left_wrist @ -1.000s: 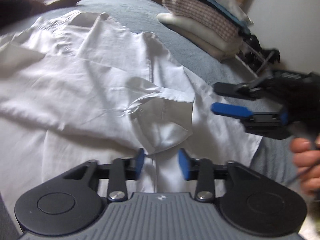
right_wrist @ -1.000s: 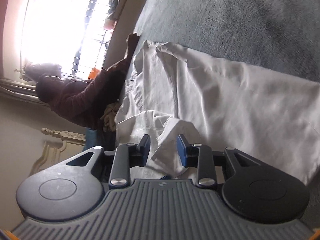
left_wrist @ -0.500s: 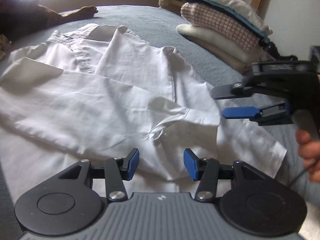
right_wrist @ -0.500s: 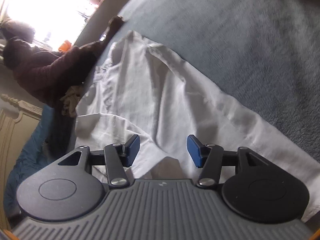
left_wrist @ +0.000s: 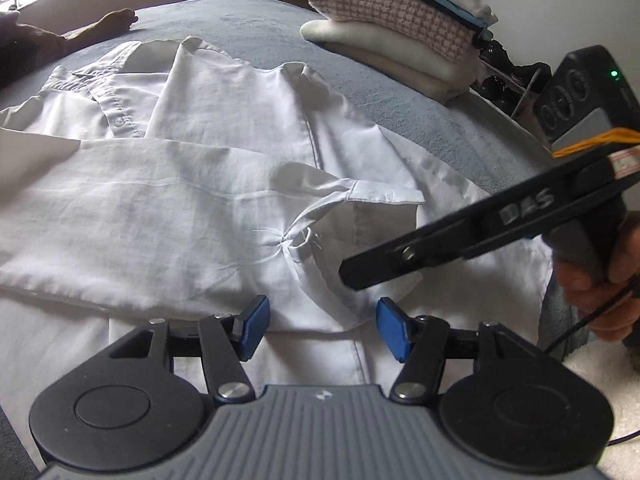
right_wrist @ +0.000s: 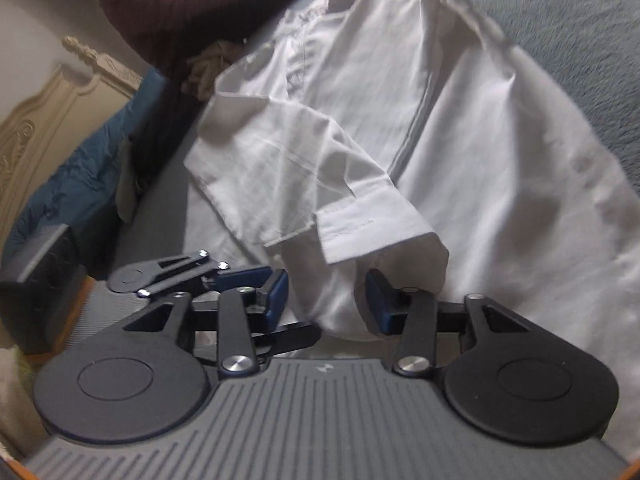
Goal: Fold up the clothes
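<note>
A grey-blue bed (left_wrist: 420, 120) fills the room's middle, with a bright window at the far left of the left wrist view and a carved cream headboard (right_wrist: 52, 120) beside a teal quilt (right_wrist: 80, 176) in the right wrist view. At the bed's far edge sits a stack of folded clothes (left_wrist: 400, 28), cream at the bottom, a checked pink knit above, blue and white on top. A person in a dark maroon sleeve (right_wrist: 192, 4) lies along the far side. Spread flat across the bed is a white shirt (left_wrist: 200, 184), collar toward the window, creased, with one sleeve folded across its front so the cuff (left_wrist: 384, 196) lies near the middle. The left claw (left_wrist: 320, 326) hangs just above the shirt's lower part, fingers spread, holding nothing. The right claw (right_wrist: 326, 300), gripped by a hand (left_wrist: 600, 280), is also spread, with the cuff end lying between its blue pads (right_wrist: 276, 292).
</note>
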Available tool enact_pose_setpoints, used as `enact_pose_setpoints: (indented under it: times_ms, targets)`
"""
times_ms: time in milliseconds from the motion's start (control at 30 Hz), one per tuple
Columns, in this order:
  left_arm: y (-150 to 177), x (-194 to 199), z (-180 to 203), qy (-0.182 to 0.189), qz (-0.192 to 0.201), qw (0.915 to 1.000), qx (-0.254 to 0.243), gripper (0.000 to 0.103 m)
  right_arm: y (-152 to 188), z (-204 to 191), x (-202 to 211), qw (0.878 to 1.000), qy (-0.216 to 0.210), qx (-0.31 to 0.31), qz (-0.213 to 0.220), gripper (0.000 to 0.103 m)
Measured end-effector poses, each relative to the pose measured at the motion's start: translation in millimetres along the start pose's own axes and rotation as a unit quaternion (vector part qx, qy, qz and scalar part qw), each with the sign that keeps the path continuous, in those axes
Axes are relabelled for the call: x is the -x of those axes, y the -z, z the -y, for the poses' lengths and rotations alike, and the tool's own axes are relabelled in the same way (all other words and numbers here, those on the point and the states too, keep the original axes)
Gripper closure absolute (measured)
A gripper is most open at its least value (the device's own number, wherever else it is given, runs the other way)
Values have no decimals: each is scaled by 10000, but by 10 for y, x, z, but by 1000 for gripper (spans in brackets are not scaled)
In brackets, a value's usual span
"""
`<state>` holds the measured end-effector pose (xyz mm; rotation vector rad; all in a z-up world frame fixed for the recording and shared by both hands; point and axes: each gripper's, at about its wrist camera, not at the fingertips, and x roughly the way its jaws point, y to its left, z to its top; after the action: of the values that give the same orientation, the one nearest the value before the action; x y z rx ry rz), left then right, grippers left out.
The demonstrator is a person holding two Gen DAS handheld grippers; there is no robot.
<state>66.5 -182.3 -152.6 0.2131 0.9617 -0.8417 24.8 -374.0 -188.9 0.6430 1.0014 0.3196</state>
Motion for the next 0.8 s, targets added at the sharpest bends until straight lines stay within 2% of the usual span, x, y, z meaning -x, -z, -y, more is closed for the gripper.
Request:
enact_pose_setpoints:
  times_ms: [33,100,267,433,600,700,767,800]
  targets:
    - [-3,-5,-2,10,-8,10000,18,41,6,4,-5,10000,-20,2,-9,83]
    - [-10,-9,-7,36,-16,10000,37,40,27,13,30,9999,-99,-28,29,97]
    - [-12,-7,-3,55,-30,10000,-16,40,206,88,300,9983,-152,-374,431,102]
    - [0,3,5,51,-47,10000,-43,40,354,139,447,9950,-124,-685,713,103]
    - [-21,16,-14,84,-69,9999,133,38,424,144,533,9922,-80,-849,912,102]
    - [-25,12,-8,83,-82,9999,93,37,415,145,571,9898,-68,-933,1071,98]
    - [-22,5,1,72,-85,9999,21,37,358,182,445,9901,-113,-1019,962,93]
    - [-20,0,6,69,-84,9999,-8,37,330,201,382,9901,-136,-1062,908,84]
